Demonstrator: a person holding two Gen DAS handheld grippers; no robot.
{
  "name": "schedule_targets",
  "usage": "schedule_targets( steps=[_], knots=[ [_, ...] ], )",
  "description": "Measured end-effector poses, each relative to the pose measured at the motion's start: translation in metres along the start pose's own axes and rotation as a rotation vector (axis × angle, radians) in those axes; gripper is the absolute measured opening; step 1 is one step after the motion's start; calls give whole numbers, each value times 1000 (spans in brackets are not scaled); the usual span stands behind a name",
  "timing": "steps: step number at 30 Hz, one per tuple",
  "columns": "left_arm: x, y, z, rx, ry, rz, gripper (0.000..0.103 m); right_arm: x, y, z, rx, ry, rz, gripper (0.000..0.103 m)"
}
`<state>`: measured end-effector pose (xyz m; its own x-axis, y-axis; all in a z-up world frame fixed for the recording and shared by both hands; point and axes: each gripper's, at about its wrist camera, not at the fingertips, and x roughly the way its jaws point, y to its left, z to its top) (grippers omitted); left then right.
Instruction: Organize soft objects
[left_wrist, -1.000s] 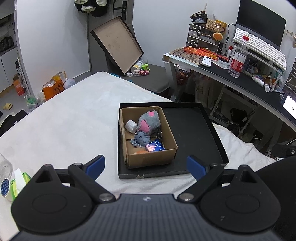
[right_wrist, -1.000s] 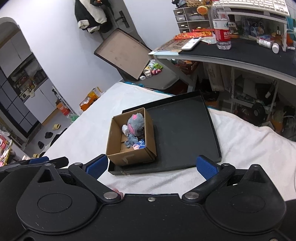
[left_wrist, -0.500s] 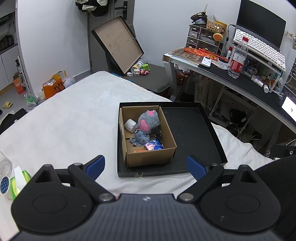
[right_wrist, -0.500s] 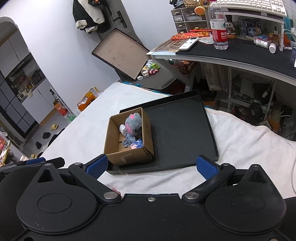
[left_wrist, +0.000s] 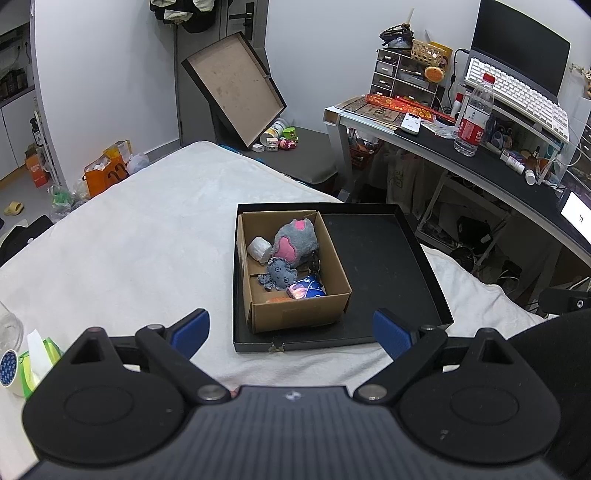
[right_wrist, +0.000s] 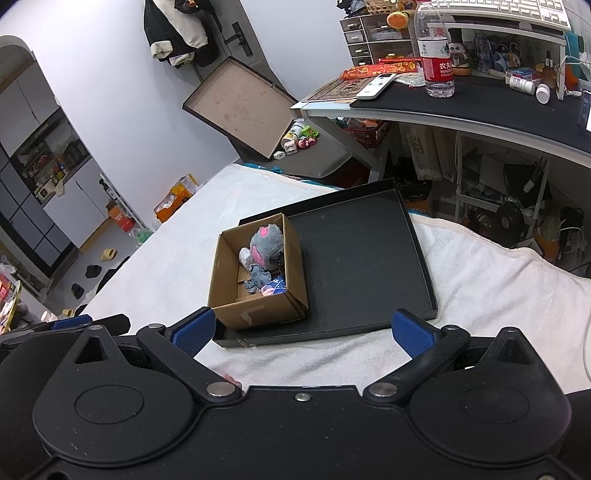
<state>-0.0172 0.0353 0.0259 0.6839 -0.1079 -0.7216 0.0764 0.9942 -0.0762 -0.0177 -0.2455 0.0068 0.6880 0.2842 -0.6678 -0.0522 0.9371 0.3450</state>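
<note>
Both views have drawn slightly back; left gripper (left_wrist: 291, 328) and right gripper (right_wrist: 301, 328) fingers spread wide, empty, facing toy-filled cardboard box (left_wrist: 295, 314).

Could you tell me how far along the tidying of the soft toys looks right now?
Mostly done, it seems: the grey plush and smaller soft items sit in the cardboard box on the black tray. Both hand-held grippers, left and right, are open and empty. No loose toys show on the bed.
</note>
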Motion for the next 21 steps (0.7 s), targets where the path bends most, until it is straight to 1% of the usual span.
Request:
schedule_targets(
  steps=[21],
  knots=[
    [-3, -4, -1, 13, -1, 7, 94, -1, 0, -2, -15, -6, -7, 103]
  ],
)
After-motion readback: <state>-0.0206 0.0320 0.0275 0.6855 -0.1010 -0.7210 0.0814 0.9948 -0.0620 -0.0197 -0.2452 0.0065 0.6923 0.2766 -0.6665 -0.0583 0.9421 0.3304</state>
